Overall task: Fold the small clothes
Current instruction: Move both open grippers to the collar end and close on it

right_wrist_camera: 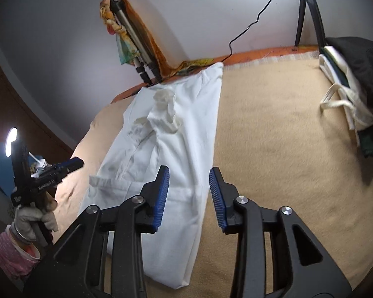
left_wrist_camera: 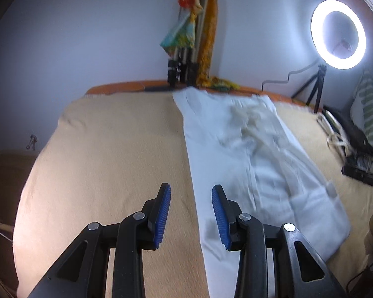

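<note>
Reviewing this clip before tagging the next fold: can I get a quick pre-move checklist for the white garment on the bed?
1. Left gripper open, empty: ok.
2. Right gripper open, empty: ok.
3. White garment lies as a long strip on the tan blanket: ok.
4. Garment smooth: not ok, bunched near the far end.
5. Tote bag lies apart from the garment: ok.
6. Which garment it is: cannot tell.

Right claw (right_wrist_camera: 189,193) hovers open over white garment (right_wrist_camera: 166,146) on blanket (right_wrist_camera: 273,129).
</note>
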Motion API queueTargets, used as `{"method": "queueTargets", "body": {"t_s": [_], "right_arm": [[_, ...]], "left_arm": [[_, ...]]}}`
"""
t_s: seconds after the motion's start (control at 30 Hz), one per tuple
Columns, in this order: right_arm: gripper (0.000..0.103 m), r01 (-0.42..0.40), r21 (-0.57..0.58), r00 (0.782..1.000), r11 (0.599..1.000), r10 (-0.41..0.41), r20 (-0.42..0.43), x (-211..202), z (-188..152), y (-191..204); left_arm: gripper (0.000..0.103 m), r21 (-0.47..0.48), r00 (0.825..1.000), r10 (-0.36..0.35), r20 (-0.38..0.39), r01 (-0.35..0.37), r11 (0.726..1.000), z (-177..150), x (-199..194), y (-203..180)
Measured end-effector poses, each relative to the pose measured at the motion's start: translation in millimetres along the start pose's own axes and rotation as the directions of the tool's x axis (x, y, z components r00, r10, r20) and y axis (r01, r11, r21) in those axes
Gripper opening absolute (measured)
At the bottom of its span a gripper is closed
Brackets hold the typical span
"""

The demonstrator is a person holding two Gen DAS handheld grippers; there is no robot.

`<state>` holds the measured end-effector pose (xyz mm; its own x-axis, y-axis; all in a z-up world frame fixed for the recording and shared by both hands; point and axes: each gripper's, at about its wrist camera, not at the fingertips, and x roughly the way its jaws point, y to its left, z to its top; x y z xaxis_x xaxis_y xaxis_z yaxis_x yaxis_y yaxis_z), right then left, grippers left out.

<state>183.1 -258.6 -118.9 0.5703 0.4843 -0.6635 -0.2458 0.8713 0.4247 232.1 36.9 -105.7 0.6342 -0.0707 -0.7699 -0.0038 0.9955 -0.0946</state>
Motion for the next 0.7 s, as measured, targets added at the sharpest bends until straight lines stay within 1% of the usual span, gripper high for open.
{"method": "queueTargets", "body": {"t_s": [0.1,0.17,0.3,0.4,0.47,0.5,0.57,0.7], "right_arm": [[0.036,0.022,-0.014,1.000,1.000,-0.023,-0.015,8.1,12.2,-2.2],[0.036,0.035,-0.038,0.999,0.999,-0.036,-0.023,16.3,23.7,-2.2],[0.036,0.000,-0.083,0.999,0.997,-0.004,-0.049,36.1,48.1,-2.8],[0.036,0.039,-0.120,0.997,0.992,-0.047,-0.067,55.4,61.5,-3.6],[0.042,0.038,-0.105,0.995,0.994,-0.047,-0.085,72.3,72.0,-10.0],[0.043,0.037,-0.095,0.995,0.995,-0.046,-0.087,79.5,77.5,-13.7],[0.043,0.035,-0.077,0.995,0.996,-0.041,-0.086,95.1,89.0,-22.1],[0.043,0.018,-0.014,0.996,1.000,-0.019,-0.086,129.1,114.8,-43.4]], "left_arm": [[0.036,-0.012,1.000,-0.008,0.028,0.008,1.000,23.2,5.4,7.9],[0.037,-0.007,0.999,-0.016,0.028,0.016,1.000,39.3,15.2,12.4],[0.037,0.005,1.000,-0.009,0.030,0.009,1.000,62.1,37.6,19.4],[0.037,-0.011,0.999,-0.034,0.011,0.034,0.999,76.6,60.2,23.6],[0.039,-0.031,0.998,-0.063,-0.004,0.062,0.998,85.0,75.9,26.5],[0.042,-0.034,0.997,-0.071,-0.010,0.071,0.997,88.0,83.2,26.7],[0.044,-0.048,0.996,-0.091,-0.026,0.089,0.995,94.8,99.2,29.9],[0.045,-0.113,0.990,-0.132,-0.049,0.125,0.986,107.0,129.5,41.6]]}}
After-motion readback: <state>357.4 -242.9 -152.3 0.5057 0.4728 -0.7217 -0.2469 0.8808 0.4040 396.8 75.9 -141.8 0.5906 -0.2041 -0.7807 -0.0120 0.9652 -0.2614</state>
